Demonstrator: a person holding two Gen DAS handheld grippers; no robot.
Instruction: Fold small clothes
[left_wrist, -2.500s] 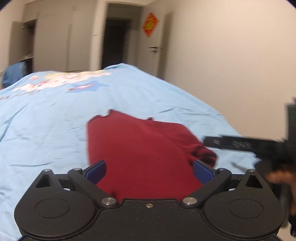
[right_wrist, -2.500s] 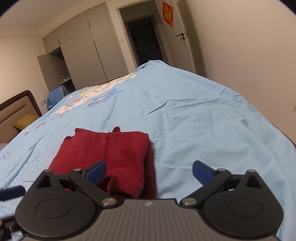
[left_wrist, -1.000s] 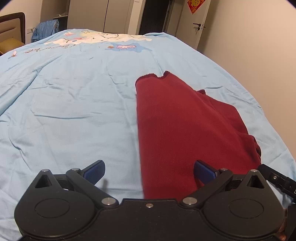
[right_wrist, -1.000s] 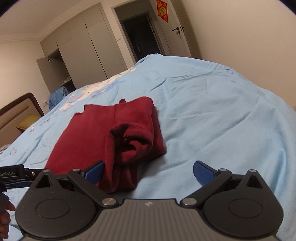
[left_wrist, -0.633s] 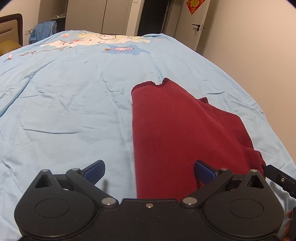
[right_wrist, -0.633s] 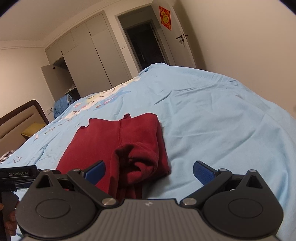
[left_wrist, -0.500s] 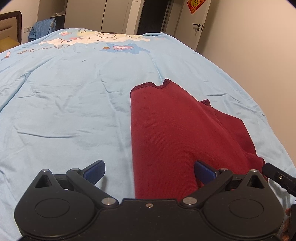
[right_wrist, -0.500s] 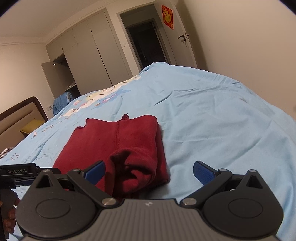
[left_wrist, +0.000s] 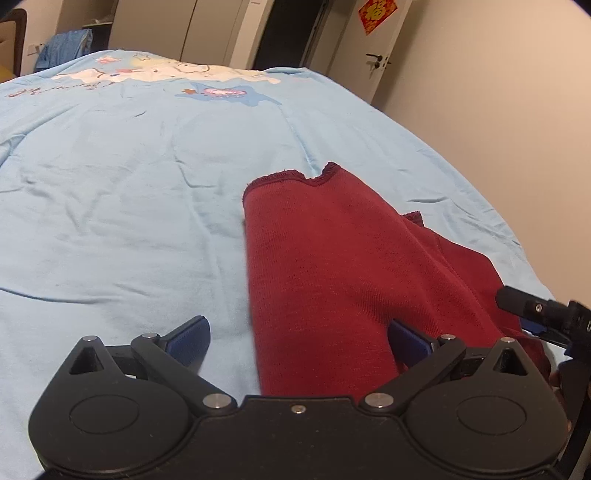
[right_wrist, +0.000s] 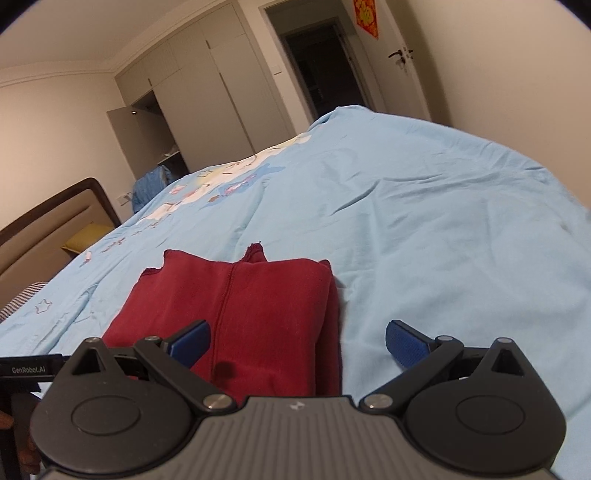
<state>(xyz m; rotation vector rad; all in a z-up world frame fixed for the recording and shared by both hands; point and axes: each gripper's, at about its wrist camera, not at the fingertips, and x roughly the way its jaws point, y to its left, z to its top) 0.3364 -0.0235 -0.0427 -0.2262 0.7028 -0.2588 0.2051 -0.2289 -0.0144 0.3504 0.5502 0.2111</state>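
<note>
Lying near the right edge of a wide light-blue bed cover (left_wrist: 110, 192), a dark red garment (left_wrist: 332, 266), already doubled lengthwise into a narrow strip with one layer stacked over another and a seam down the middle. Judging from that: side folds done, a crosswise fold or two probably left. Hovering at its near end, left gripper (left_wrist: 297, 341) spread wide, holding nothing; same for right gripper (right_wrist: 297, 343), gaping and empty over the right half. Hidden under both gripper bodies: the garment's near hem. Cut off at far left: a brown headboard (right_wrist: 48, 218). Hard to tell: sleeves, collar, garment type.
</note>
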